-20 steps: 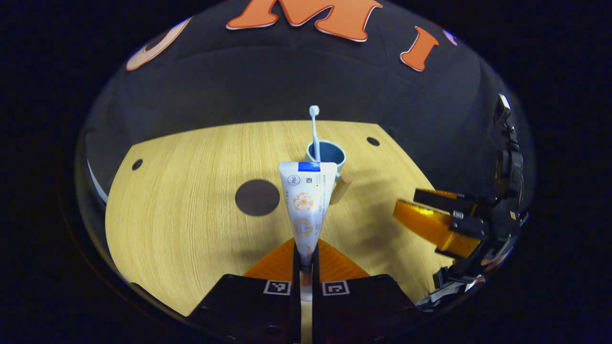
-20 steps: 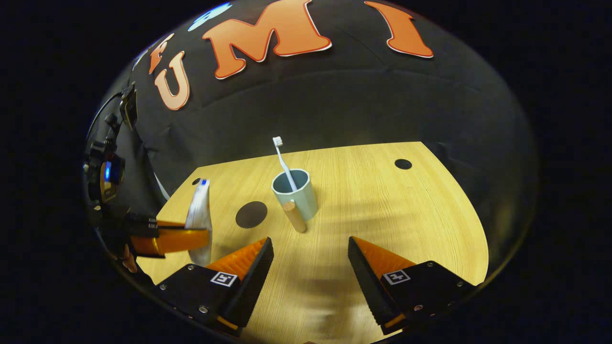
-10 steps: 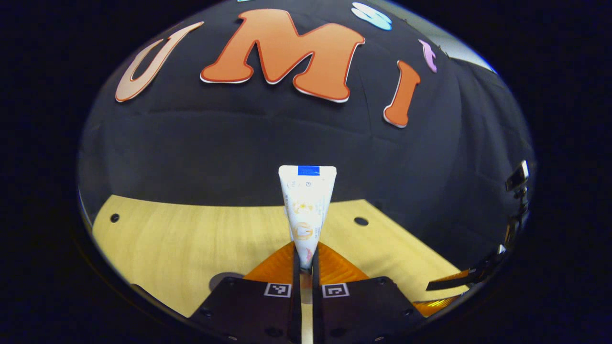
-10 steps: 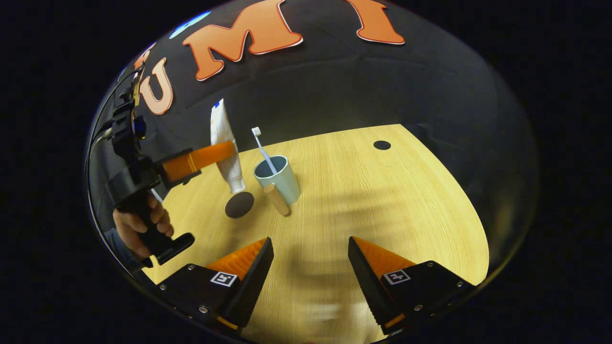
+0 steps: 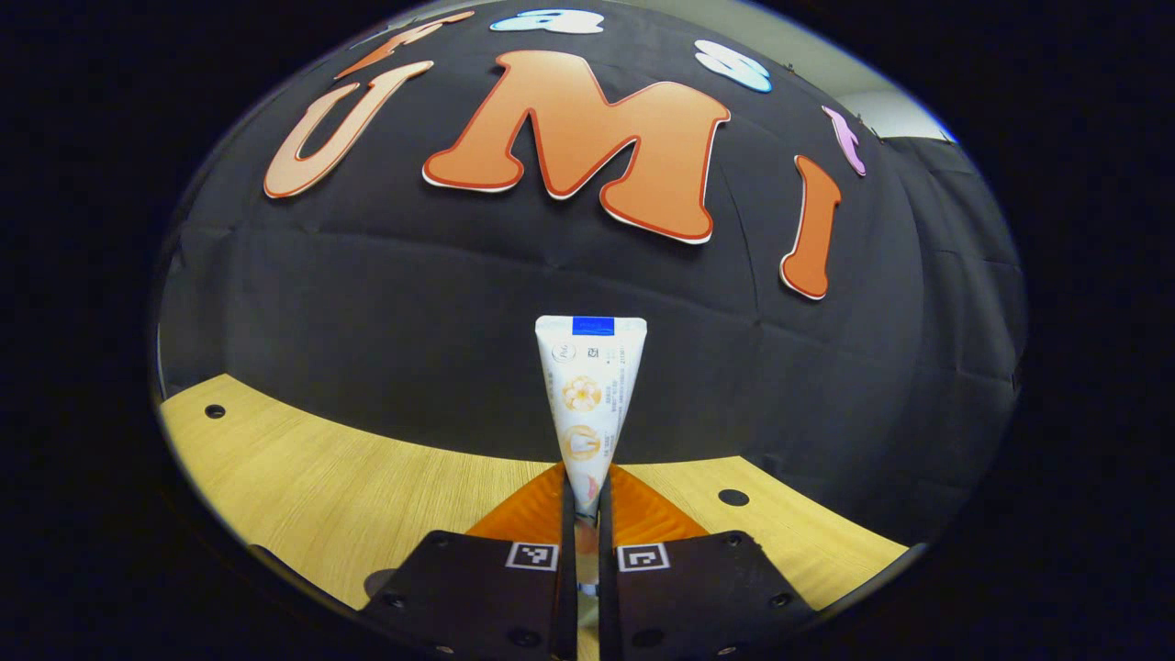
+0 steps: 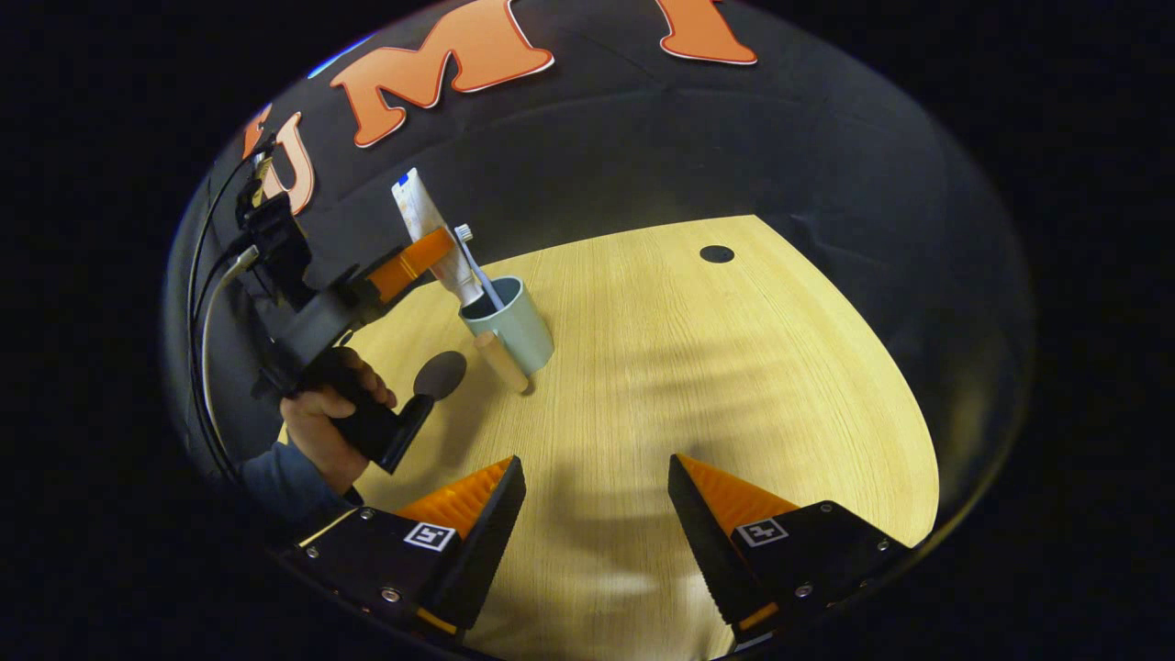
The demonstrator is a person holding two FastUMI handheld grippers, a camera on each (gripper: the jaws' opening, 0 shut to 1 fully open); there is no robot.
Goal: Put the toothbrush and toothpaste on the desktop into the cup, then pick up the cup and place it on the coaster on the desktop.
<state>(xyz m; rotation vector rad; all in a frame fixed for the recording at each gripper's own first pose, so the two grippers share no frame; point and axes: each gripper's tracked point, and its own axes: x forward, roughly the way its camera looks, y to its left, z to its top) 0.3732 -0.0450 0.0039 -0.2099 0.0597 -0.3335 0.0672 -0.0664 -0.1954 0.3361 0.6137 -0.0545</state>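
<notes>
- My left tool [image 5: 586, 514] is clamped on the toothpaste [image 5: 588, 395], a white tube with a blue band at its flat end; its two orange fingers are pressed together on the narrow lower part.
- In the left gripper view the tube stands straight up from the fingers, its flat end against the black cloth wall, with a strip of pale wooden table [image 5: 321, 477] below.
- In the right gripper view, my left tool appears at the far left, held by my hand [image 6: 326, 427] in a blue sleeve.
- There, the tube [image 6: 431, 234] is tilted, with its lower end right at the rim of the cup [image 6: 509, 321]; I cannot tell whether it has entered the cup or touches it.
- The cup is pale blue-green, stands upright on the table, and has a wooden handle [image 6: 500, 361] pointing toward me.
- The toothbrush [image 6: 477, 266] is already in the cup, leaning left with its white head up, just beside the tube.
- The coaster [image 6: 440, 374], a dark round disc, lies flat on the table just left of the cup and apart from it.
- My right tool [image 6: 597, 496] has its fingers spread wide apart, holding nothing, above bare table nearer to me than the cup.
</notes>
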